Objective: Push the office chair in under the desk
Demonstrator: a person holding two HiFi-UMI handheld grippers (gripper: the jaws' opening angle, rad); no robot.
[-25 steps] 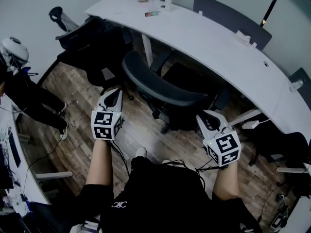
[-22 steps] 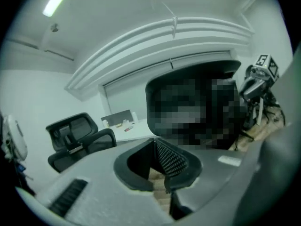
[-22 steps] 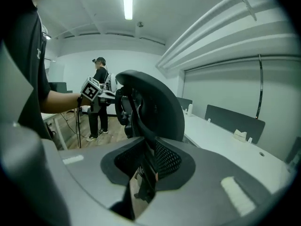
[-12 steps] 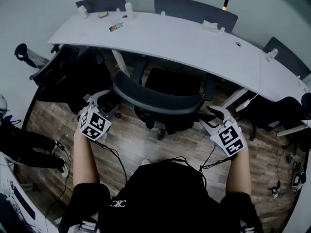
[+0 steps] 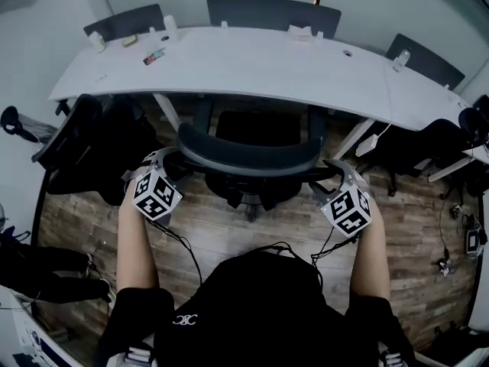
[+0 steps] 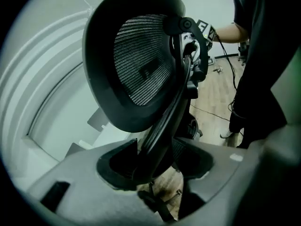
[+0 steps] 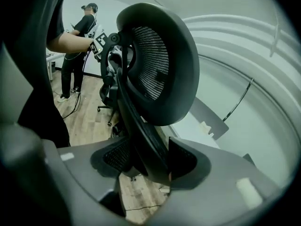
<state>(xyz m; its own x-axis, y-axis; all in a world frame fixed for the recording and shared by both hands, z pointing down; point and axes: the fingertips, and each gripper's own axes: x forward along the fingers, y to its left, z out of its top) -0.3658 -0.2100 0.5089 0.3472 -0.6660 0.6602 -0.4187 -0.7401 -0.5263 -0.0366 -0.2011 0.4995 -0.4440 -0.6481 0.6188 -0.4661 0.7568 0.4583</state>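
Office chair [image 5: 248, 155] with seat already below the desk [image 5: 267, 63], backrest rim between the jaws of left gripper [image 5: 160, 159] and right gripper [image 5: 340, 173]. Both pairs opening wide, not pinching it. Beyond the jaws, white desk legs [image 5: 164, 112] on either side of the seat. Just outside the left jaws, another dark chair [image 5: 84, 140].

Soft, even indoor light; the white desk [image 5: 306, 71] is evenly bright, with deep shadow beneath. Every view bends strongly toward dark, rounded edges. Both gripper views blur the near jaws; the chair back [image 6: 141, 65] is sharp.
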